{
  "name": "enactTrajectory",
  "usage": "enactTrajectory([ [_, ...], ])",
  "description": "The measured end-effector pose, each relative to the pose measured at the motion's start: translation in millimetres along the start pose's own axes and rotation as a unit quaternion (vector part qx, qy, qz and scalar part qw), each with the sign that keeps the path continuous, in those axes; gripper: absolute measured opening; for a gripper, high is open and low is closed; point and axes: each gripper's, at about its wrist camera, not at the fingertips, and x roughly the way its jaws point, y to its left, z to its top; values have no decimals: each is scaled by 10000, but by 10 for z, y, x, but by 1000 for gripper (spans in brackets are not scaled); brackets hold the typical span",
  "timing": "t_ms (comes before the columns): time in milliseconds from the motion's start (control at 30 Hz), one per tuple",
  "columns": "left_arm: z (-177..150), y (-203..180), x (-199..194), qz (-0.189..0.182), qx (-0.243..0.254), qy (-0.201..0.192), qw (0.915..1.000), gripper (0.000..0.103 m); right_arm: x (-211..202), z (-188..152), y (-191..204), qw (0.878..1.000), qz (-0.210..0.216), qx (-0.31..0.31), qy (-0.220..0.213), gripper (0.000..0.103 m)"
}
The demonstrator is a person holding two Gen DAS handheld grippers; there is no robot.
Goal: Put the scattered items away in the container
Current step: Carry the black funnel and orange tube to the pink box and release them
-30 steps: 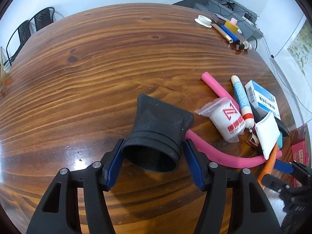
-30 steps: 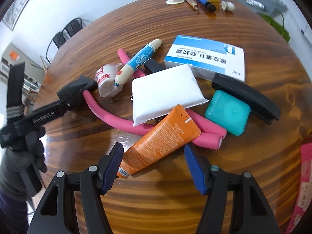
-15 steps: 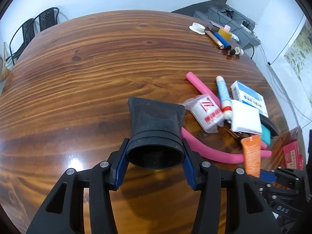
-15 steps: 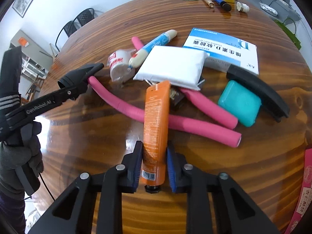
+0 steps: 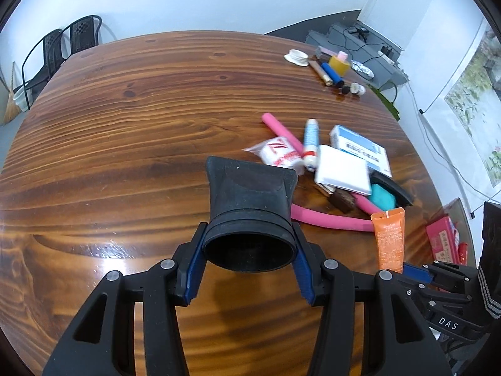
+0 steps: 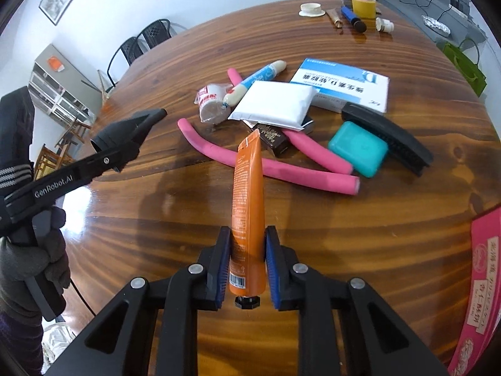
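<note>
My left gripper (image 5: 249,244) is shut on a black rubber nozzle (image 5: 247,194), its blue pads pressing on the round rim, and holds it above the wooden table (image 5: 125,131). My right gripper (image 6: 247,250) is shut on an orange tube (image 6: 249,188) near its black cap, with the crimped end pointing towards the pile. In the left wrist view the orange tube (image 5: 388,238) stands up at the right. The scattered pile holds a bent pink foam rod (image 6: 272,169), a teal case (image 6: 357,148), a black brush (image 6: 388,134), a white pack (image 6: 275,103) and a blue-and-white box (image 6: 344,84).
A pink carton (image 6: 479,282) lies at the table's near right edge. A cluster of small items with a yellow roll (image 6: 363,7) sits at the far side. Black chairs (image 5: 62,44) stand beyond the table. A gloved hand (image 6: 28,260) holds the left gripper's handle.
Both grippers have closed: the left on the black nozzle, the right on the orange tube. Both have risen, the nozzle and the tube with them.
</note>
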Motion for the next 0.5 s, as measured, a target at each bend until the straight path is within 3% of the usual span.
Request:
enactTrajectory([
  [200,-57,-362,-112,-143,101,-54,9998,52,-292,-162,-183,9998,43,53,-213,24],
  [500,-152,-1167,-104,-530,524,-20,9972,52,-891,-404,-808,9965,-198,530,-619,24],
])
